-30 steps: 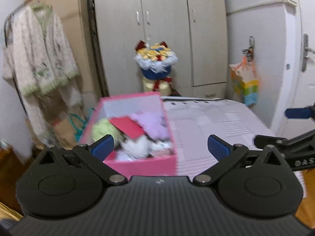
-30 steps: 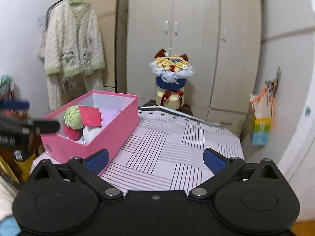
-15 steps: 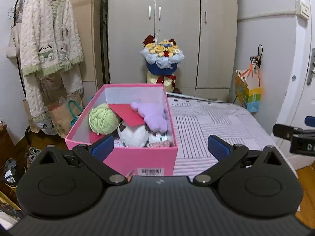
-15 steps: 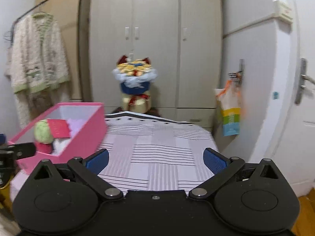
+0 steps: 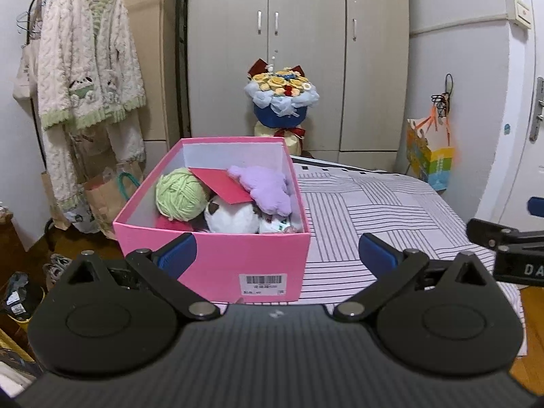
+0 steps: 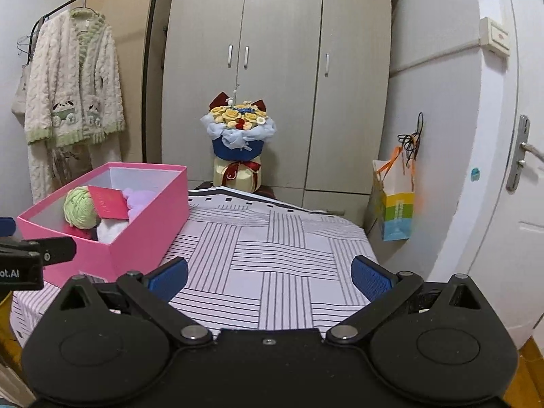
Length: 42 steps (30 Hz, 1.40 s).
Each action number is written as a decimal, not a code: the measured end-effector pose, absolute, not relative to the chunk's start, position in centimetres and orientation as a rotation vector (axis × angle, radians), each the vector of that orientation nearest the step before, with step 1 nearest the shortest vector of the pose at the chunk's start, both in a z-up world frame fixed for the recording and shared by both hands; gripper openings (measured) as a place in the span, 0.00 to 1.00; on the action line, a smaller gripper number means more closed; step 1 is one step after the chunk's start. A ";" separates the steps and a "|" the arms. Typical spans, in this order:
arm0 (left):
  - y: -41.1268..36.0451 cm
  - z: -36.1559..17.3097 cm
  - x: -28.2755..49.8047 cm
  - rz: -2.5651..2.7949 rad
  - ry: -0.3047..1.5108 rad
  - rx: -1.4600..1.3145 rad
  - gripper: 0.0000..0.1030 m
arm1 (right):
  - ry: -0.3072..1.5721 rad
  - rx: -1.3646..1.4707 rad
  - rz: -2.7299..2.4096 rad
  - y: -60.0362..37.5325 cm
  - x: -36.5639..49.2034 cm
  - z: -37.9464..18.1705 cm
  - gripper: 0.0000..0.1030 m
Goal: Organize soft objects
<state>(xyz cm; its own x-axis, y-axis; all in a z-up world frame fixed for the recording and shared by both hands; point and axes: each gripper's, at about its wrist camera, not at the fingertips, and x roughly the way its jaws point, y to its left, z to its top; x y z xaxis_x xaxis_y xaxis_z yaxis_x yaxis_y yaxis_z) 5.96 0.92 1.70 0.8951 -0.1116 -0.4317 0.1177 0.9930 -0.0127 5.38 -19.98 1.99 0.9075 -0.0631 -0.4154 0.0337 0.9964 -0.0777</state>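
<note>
On the left part of a surface covered with a white, black-striped cloth (image 6: 282,255), an open pink cardboard box (image 5: 217,265) is seen, its short side with a barcode label turned toward the left wrist camera. Inside the box a green ball of yarn (image 5: 180,197), a flat red card (image 5: 226,187), a lilac plush toy (image 5: 265,187) and a white plush toy with a dark patch (image 5: 231,219) are packed closely together; the card leans across the yarn and the white plush. From the right wrist view the same box (image 6: 136,238) is found at the left, with the yarn (image 6: 80,207) and the card (image 6: 108,202) showing above its rim.

The left gripper (image 5: 277,253) is held just in front of the box, its blue-padded fingers (image 5: 178,255) spread wide with nothing between them. The right gripper (image 6: 270,275) is held over the bare striped cloth, well apart from the box, its fingers (image 6: 369,277) likewise spread and empty.

Behind the covered surface, a bouquet in blue wrapping (image 6: 238,129) is seen before a grey wardrobe (image 6: 282,68). A cream knitted cardigan with green trim (image 5: 88,68) is hung at the left.
</note>
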 end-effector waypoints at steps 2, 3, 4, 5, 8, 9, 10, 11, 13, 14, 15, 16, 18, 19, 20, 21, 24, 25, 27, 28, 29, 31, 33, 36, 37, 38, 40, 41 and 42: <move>1.0 1.6 5.8 -0.105 0.429 0.016 1.00 | 0.426 -0.073 -0.063 -20.0 5.2 2.0 1.00; 1.1 1.5 5.8 -0.100 0.421 0.017 1.00 | 0.425 -0.073 -0.069 -20.1 5.2 2.0 1.00; 1.1 1.5 5.7 -0.092 0.411 0.020 1.00 | 0.425 -0.071 -0.073 -20.2 5.2 2.0 1.00; 1.2 1.5 5.6 -0.086 0.406 0.022 1.00 | 0.427 -0.069 -0.077 -20.2 5.1 2.0 1.00; 1.3 1.6 5.4 -0.077 0.392 0.029 1.00 | 0.435 -0.063 -0.085 -20.4 5.1 2.0 1.00; 1.3 1.6 5.3 -0.075 0.387 0.029 1.00 | 0.438 -0.064 -0.089 -20.4 5.1 1.9 1.00; 1.3 1.7 5.2 -0.074 0.379 0.030 1.00 | 0.439 -0.064 -0.092 -20.4 5.0 1.9 1.00; 1.3 1.7 5.1 -0.071 0.369 0.032 1.00 | 0.441 -0.064 -0.095 -20.4 5.1 1.9 1.00; 1.3 1.7 4.7 -0.067 0.340 0.040 1.00 | 0.445 -0.062 -0.095 -20.4 4.9 1.9 1.00; 1.3 1.7 4.5 -0.068 0.330 0.043 1.00 | 0.446 -0.062 -0.094 -20.4 4.9 2.0 1.00; 1.2 1.7 4.4 -0.070 0.322 0.045 1.00 | 0.447 -0.062 -0.092 -20.4 4.8 2.0 1.00; 1.2 1.8 4.3 -0.074 0.320 0.049 1.00 | 0.448 -0.061 -0.090 -20.4 4.7 2.0 1.00; 1.1 1.8 4.2 -0.082 0.320 0.051 1.00 | 0.447 -0.062 -0.085 -20.3 4.5 2.1 1.00; 1.0 1.9 4.2 -0.084 0.320 0.052 1.00 | 0.448 -0.063 -0.083 -20.2 4.4 2.1 1.00; 1.0 1.9 4.1 -0.085 0.321 0.052 1.00 | 0.447 -0.065 -0.081 -20.1 4.3 2.1 1.00; 0.9 1.8 4.1 -0.086 0.322 0.053 1.00 | 0.445 -0.067 -0.080 -20.0 4.2 2.1 1.00; 0.8 1.8 4.0 -0.090 0.327 0.055 1.00 | 0.440 -0.068 -0.073 -20.0 3.9 2.2 1.00; 0.8 1.8 4.0 -0.091 0.328 0.057 1.00 | 0.438 -0.070 -0.071 -19.9 3.8 2.3 1.00; 0.7 1.7 3.9 -0.092 0.331 0.059 1.00 | 0.440 -0.077 -0.070 -19.9 3.7 2.2 1.00; 0.7 1.7 3.8 -0.092 0.332 0.060 1.00 | 0.442 -0.080 -0.071 -19.8 3.7 2.2 1.00; 0.7 1.7 3.8 -0.092 0.333 0.061 1.00 | 0.442 -0.081 -0.072 -19.8 3.7 2.2 1.00; 0.8 1.8 3.8 -0.092 0.330 0.062 1.00 | 0.443 -0.081 -0.073 -19.8 3.7 2.2 1.00; 0.7 1.7 3.8 -0.090 0.335 0.066 1.00 | 0.444 -0.081 -0.074 -19.8 3.7 2.2 1.00; 0.8 1.6 3.8 -0.085 0.351 0.074 1.00 | 0.448 -0.077 -0.073 -19.9 3.7 2.0 1.00; 0.8 1.6 3.8 -0.083 0.353 0.074 1.00 | 0.450 -0.073 -0.071 -19.9 3.7 2.0 1.00; 0.8 1.6 3.8 -0.081 0.354 0.074 1.00 | 0.452 -0.068 -0.066 -20.0 3.6 2.0 1.00; 1.0 1.6 3.8 -0.079 0.355 0.073 1.00 | 0.456 -0.058 -0.059 -20.1 3.6 1.9 1.00; 1.0 1.6 3.8 -0.078 0.356 0.071 1.00 | 0.457 -0.055 -0.058 -20.1 3.6 1.9 1.00; 1.1 1.6 3.9 -0.077 0.356 0.069 1.00 | 0.456 -0.053 -0.060 -20.1 3.6 1.9 1.00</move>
<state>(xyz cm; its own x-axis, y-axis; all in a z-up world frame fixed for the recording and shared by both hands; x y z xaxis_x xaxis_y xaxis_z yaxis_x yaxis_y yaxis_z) 3.87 1.08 1.59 0.9345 -0.0631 -0.3504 0.0872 0.9947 0.0537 3.59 -20.11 1.91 0.8962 -0.0696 -0.4382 0.0460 0.9969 -0.0641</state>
